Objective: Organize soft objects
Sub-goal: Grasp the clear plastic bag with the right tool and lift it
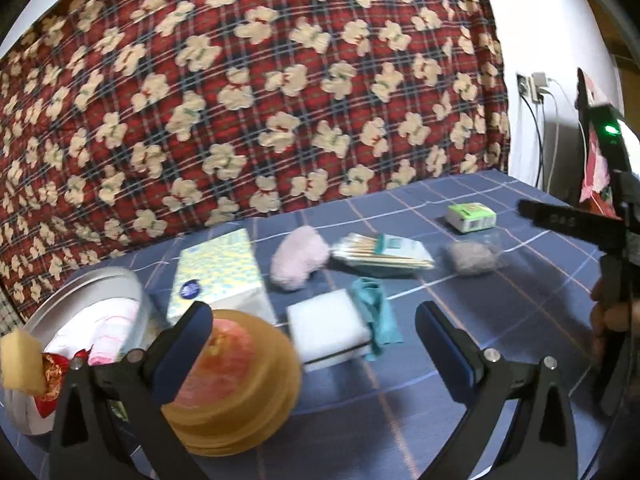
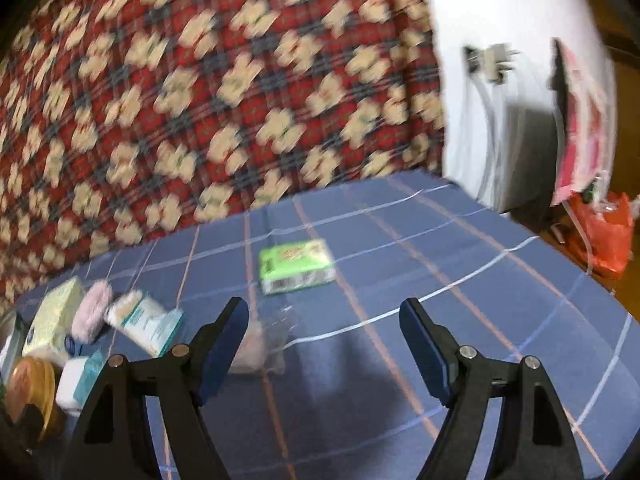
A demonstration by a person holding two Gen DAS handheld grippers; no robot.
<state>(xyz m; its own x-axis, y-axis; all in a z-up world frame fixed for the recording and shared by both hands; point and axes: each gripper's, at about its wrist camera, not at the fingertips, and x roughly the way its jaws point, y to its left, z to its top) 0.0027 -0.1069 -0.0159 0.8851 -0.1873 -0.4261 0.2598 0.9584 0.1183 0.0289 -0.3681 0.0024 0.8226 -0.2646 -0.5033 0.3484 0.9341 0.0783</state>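
L gripper [image 1: 314, 330]: jaws apart, nothing clamped. It hangs over the blue checked cloth [image 1: 460, 364], pointing toward the quilt [image 1: 248, 80] at the back. Its left finger overlaps a round yellow disc [image 1: 236, 384] w/ a pink centre in the left view; contact cannot be told.

R gripper [image 2: 324, 344]: jaws apart, nothing clamped. Bare cloth lies between the fingers. Right view is motion-blurred.

Item layout, left view:
- Metal tin [image 1: 100, 284], far left, open, holds white/pink soft items and a red one. A yellow sponge [image 1: 22, 362] sits at its near-left edge.
- Tissue box [image 1: 218, 272], just right of the tin, behind the disc.
- Pink fluffy pad [image 1: 298, 262], right of the box.
- White foam block [image 1: 328, 324], in front of the pad, between the fingers in view.
- Teal cloth strip [image 1: 374, 316], touching the block's right side.
- Cotton swab pack [image 1: 384, 252], right of the pad.
- Clear bag w/ grey fluff [image 1: 474, 256], right of the swabs.
- Green pack [image 1: 470, 216], behind the bag, well apart from the rest.

Right view: the bag lies just beside the R gripper's left finger, partly hidden by it. The green pack sits beyond the fingers, apart from both. Wall socket w/ plugs [image 2: 490, 60] at upper right.
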